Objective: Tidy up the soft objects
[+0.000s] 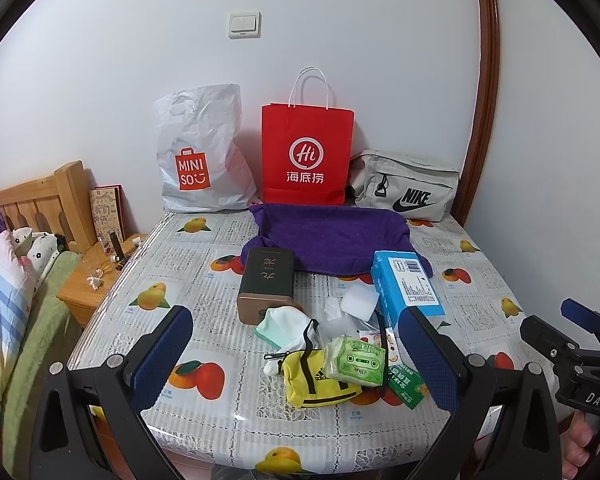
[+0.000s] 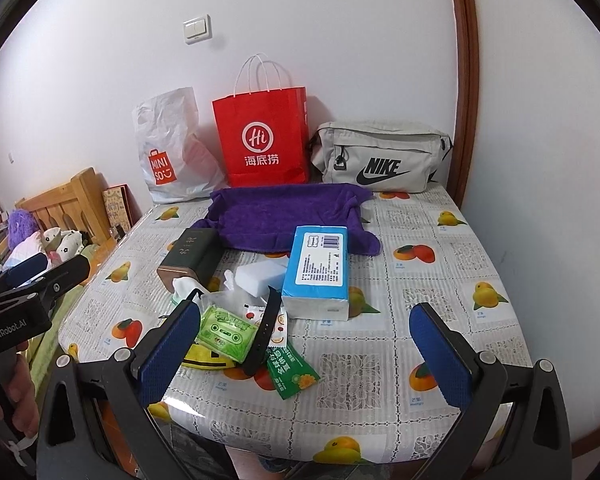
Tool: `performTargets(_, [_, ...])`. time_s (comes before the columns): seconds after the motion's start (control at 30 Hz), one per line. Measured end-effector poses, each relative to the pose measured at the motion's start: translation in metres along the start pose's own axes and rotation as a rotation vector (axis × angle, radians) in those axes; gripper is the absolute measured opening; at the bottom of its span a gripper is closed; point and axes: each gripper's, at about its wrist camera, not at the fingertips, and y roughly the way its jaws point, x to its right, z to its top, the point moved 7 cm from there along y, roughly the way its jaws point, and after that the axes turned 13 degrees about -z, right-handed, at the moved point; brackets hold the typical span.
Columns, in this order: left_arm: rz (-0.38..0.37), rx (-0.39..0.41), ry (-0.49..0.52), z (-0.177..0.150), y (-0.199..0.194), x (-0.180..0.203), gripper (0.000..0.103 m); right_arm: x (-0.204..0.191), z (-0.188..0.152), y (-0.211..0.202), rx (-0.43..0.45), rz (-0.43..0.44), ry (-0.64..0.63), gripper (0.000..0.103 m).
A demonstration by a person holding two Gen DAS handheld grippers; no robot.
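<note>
A purple towel [image 1: 332, 236] [image 2: 288, 216] lies spread at the back of the table. In front lie a blue tissue pack [image 1: 406, 284] [image 2: 320, 268], a white sponge [image 1: 358, 302] [image 2: 260, 274], white and mint socks [image 1: 288, 330], a green tissue packet [image 1: 356, 362] [image 2: 226, 332] and a yellow Adidas pouch [image 1: 320, 380] [image 2: 204, 358]. My left gripper [image 1: 300, 360] is open and empty, held above the near pile. My right gripper [image 2: 306, 354] is open and empty over the table's front.
A dark box [image 1: 266, 284] [image 2: 192, 260] stands left of the pile. A Miniso bag [image 1: 198, 160], a red paper bag [image 1: 306, 156] and a grey Nike bag [image 1: 406, 188] line the wall. A green sachet [image 2: 292, 372] and black strap [image 2: 266, 328] lie nearby. A bed and nightstand [image 1: 96, 280] sit left.
</note>
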Motion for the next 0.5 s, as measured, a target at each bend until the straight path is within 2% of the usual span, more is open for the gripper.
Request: performTargets(0.5, [-0.002,-0.003,0.002,-0.0029,-0.0045,0.0044,0.103,-0.0047,0.0011,-0.0049,0.001,0.007,0.000,0.103])
